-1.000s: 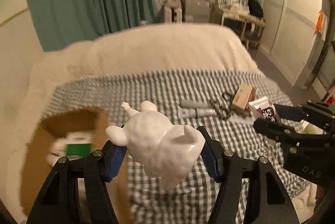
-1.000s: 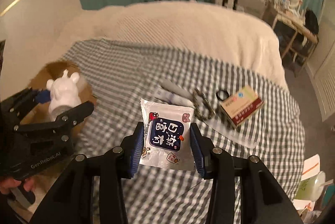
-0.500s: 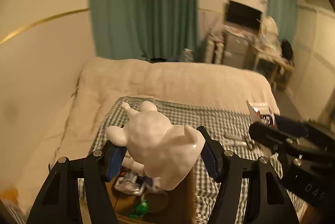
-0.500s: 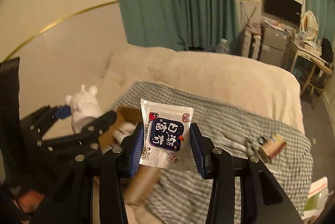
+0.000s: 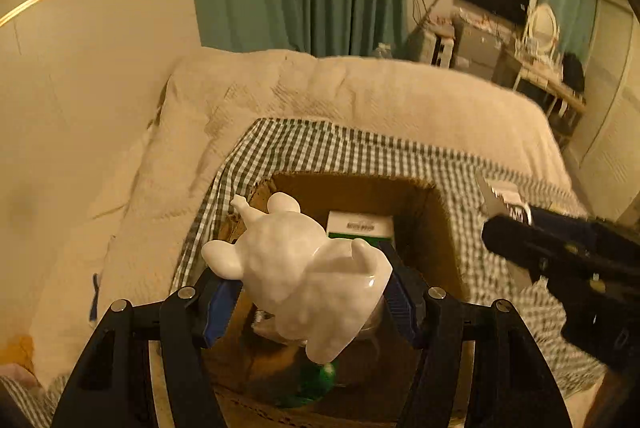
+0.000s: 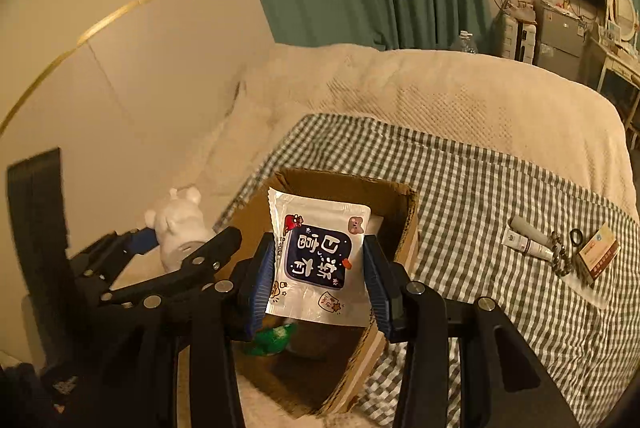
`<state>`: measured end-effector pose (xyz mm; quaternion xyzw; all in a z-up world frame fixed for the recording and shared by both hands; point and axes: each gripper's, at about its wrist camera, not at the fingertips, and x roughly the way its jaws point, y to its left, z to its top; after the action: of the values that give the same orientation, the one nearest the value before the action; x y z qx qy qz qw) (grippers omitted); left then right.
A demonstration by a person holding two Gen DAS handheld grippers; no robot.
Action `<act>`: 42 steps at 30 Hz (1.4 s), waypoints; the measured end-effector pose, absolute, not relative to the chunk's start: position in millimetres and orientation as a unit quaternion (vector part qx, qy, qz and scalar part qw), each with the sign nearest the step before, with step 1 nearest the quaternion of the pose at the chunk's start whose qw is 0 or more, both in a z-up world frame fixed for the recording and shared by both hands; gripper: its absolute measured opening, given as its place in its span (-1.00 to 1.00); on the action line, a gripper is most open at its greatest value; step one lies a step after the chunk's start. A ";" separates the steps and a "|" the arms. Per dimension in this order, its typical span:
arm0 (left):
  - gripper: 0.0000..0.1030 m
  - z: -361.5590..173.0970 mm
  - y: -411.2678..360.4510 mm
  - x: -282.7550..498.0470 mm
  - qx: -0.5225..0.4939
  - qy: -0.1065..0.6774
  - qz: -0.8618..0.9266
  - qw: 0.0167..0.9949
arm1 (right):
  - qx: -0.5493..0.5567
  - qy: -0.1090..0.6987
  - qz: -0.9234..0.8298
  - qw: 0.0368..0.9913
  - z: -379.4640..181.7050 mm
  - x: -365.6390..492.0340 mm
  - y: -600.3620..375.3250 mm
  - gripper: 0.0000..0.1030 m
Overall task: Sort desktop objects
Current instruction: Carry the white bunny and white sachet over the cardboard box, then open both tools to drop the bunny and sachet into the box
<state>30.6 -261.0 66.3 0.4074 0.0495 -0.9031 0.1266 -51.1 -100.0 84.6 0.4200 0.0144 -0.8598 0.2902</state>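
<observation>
My left gripper point(image 5: 310, 292) is shut on a white animal figurine point(image 5: 304, 268) and holds it above an open cardboard box point(image 5: 436, 212). The figurine also shows in the right wrist view point(image 6: 180, 228), left of the box point(image 6: 404, 240). My right gripper point(image 6: 318, 280) is shut on a white snack packet with a dark blue label point(image 6: 318, 260), held over the box. The box holds a green-and-white carton point(image 5: 360, 226) and a green item point(image 6: 272, 338). The right gripper shows in the left wrist view point(image 5: 568, 268) at the right.
The box stands on a green checked cloth point(image 6: 500, 196) on a cream bed point(image 6: 420, 88). A tube point(image 6: 524, 240), a chain point(image 6: 560, 256) and a small orange box point(image 6: 598, 254) lie on the cloth at the right. A wall lies left; furniture stands behind.
Both grippers have swung left from the scattered items to above the cardboard box, each keeping hold of its object. The box now sits directly beneath them.
</observation>
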 end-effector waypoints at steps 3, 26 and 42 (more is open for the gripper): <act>0.28 48.8 -262.4 25.3 0.438 0.049 -0.890 0.116 | 0.434 0.012 -0.854 0.285 67.1 -61.2 -101.0 -0.19; 0.83 55.4 -241.8 22.6 0.452 0.066 -0.880 0.132 | 0.417 0.012 -0.873 0.253 68.1 -70.0 -73.8 0.38; 0.85 62.3 -101.9 -22.3 0.444 0.015 -0.893 0.075 | 0.417 0.012 -0.900 0.129 78.2 -85.3 80.0 0.38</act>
<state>-22.3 -101.9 62.3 0.4442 0.0149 -0.8926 0.0749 -85.3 80.0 78.2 0.4165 0.0119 -0.8999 0.1289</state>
